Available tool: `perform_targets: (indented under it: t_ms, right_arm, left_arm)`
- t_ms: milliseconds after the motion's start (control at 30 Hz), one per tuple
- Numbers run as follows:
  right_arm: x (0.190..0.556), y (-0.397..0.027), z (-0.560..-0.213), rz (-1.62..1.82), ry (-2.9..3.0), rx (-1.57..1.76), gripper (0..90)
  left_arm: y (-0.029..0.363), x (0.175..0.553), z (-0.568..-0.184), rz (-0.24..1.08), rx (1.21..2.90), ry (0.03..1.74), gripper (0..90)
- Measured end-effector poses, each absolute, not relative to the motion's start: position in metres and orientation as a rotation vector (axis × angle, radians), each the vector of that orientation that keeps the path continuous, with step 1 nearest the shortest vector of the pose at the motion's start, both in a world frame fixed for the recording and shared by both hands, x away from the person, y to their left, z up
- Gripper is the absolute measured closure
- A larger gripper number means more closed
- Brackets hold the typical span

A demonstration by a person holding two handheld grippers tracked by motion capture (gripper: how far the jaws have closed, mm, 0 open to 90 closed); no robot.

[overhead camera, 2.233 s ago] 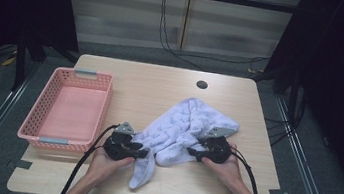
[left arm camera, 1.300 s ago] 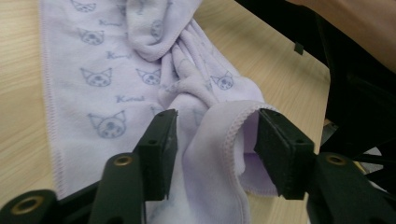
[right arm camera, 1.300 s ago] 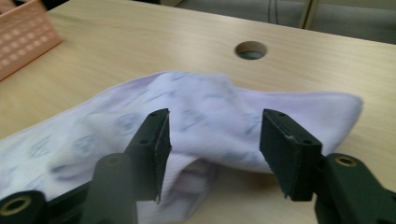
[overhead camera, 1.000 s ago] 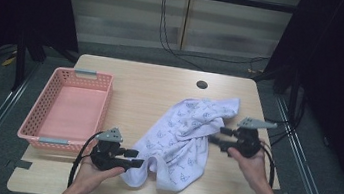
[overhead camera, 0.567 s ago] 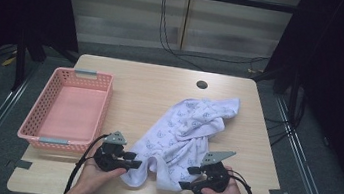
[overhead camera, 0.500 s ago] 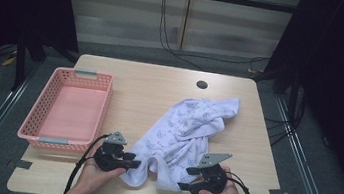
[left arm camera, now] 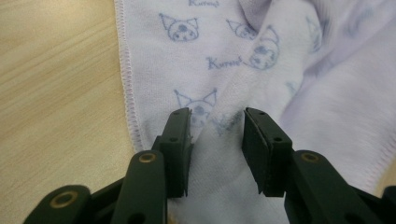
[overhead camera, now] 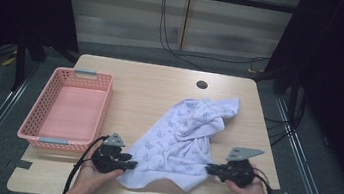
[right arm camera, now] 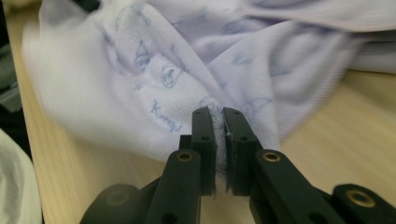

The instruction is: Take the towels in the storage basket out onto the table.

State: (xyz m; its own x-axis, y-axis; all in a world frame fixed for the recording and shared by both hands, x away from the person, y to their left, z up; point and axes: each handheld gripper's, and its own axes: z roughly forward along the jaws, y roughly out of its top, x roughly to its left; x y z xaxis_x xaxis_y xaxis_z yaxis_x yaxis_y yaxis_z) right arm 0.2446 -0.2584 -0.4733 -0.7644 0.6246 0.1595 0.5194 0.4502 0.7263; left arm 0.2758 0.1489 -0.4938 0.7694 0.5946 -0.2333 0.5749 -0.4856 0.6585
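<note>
The pale lilac towel (overhead camera: 184,139), printed with small cat faces, lies crumpled on the bench (overhead camera: 151,89), running from a bunched corner at about 1 o'clock of the bench's middle down to a flatter spread near the front edge at 6 o'clock.

The right tongs (overhead camera: 210,169) sit at the towel's 4 o'clock edge; their jaws have just been closing and now stand pressed together on a fold of the cloth, as the right gripper view shows (right arm camera: 218,122). The left tongs (overhead camera: 132,164) are at the towel's 7 o'clock corner. In the left gripper view (left arm camera: 217,126) their jaws stand partly spread with towel between and under them; whether the pads press on the cloth cannot be told.

A pink mesh basket (overhead camera: 35,127) stands at 9 o'clock, well apart from the towel, with bare bench between. A small dark round hole (overhead camera: 202,85) sits at 12 o'clock, beyond the towel's far corner. Nothing lies on top of the towel.
</note>
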Motion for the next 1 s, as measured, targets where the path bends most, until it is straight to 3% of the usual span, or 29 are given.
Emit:
perform_targets:
  t_ms: [233, 433, 533, 767, 867, 1000]
  right_arm:
    - [0.260, -0.312, -0.441, 1.212, 2.384, 1.122, 83.5]
    - [0.279, -0.302, -0.429, 1.216, 2.379, 1.074, 83.0]
    - [0.294, -0.272, -0.424, 1.245, 2.417, 1.006, 82.5]
    - [0.331, -0.199, -0.434, 1.312, 2.517, 0.889, 81.2]
    - [0.345, -0.172, -0.455, 1.233, 2.591, 0.871, 80.0]
    - [0.354, -0.160, -0.484, 1.114, 2.707, 0.922, 66.0]
  left_arm:
    - [0.134, 0.269, -0.493, -0.043, 2.212, 0.797, 60.5]
    - [0.142, 0.273, -0.484, -0.011, 2.106, 0.825, 57.7]
    - [0.150, 0.280, -0.486, -0.013, 2.086, 0.867, 55.3]
    - [0.136, 0.279, -0.493, -0.101, 2.131, 0.794, 62.1]
    - [0.135, 0.278, -0.493, -0.102, 2.142, 0.780, 55.9]
    - [0.133, 0.276, -0.495, -0.072, 2.194, 0.774, 53.3]
